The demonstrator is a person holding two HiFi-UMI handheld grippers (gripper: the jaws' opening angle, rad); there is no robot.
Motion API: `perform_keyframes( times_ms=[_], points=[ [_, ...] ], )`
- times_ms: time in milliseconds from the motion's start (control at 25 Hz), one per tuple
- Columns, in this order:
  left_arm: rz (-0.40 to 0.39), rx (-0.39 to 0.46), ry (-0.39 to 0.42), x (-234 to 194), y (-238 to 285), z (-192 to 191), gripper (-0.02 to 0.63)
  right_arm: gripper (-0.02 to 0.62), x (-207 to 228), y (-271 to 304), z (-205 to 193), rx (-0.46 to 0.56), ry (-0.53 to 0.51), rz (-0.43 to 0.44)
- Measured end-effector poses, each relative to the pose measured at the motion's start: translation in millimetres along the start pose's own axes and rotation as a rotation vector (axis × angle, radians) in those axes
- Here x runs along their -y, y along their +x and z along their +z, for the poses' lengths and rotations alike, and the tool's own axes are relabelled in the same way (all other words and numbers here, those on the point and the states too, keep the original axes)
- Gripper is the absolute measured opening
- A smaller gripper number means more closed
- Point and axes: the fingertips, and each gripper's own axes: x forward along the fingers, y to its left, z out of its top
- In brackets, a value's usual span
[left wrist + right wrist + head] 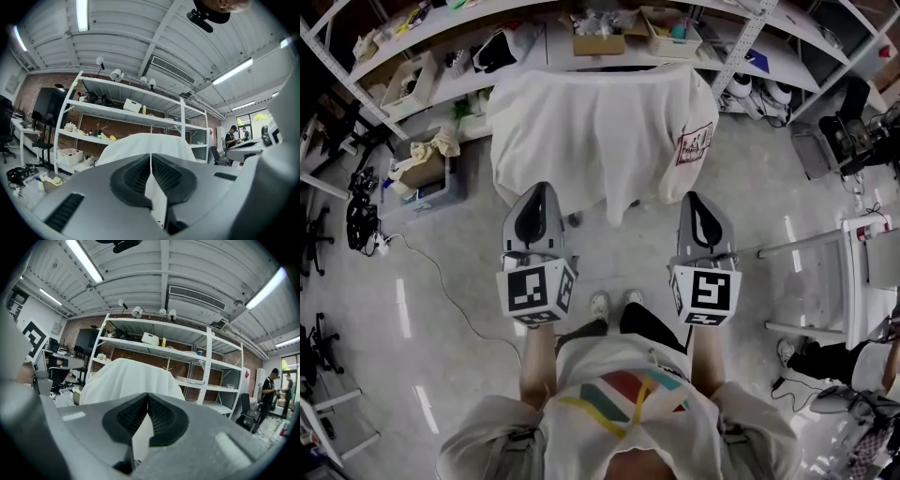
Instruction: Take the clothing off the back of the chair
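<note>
Left gripper (538, 190): jaws closed together, nothing between them. Right gripper (695, 199): jaws also closed, empty. The two are held side by side, pointing the same way. The white clothing (591, 131) is directly ahead of both tips and clear of them. It is draped over the chair, which it hides. Shelves (534, 58) stand beyond the clothing.

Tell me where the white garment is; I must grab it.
Head view, top centre: the white garment hangs before the shelving, ahead of the left gripper and right gripper.
</note>
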Motion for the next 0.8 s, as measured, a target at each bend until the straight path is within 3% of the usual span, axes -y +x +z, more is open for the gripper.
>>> perform_keyframes(
  times_ms=[400,800],
  points=[
    [0.061,0.024,0.041,17,31,14,0.021,0.005,32,41,19,0.072,0.031,0.034],
    [0.178,0.006,0.088,38,50,15,0.021,0.005,52,61,5,0.087,0.06,0.166]
  ],
)
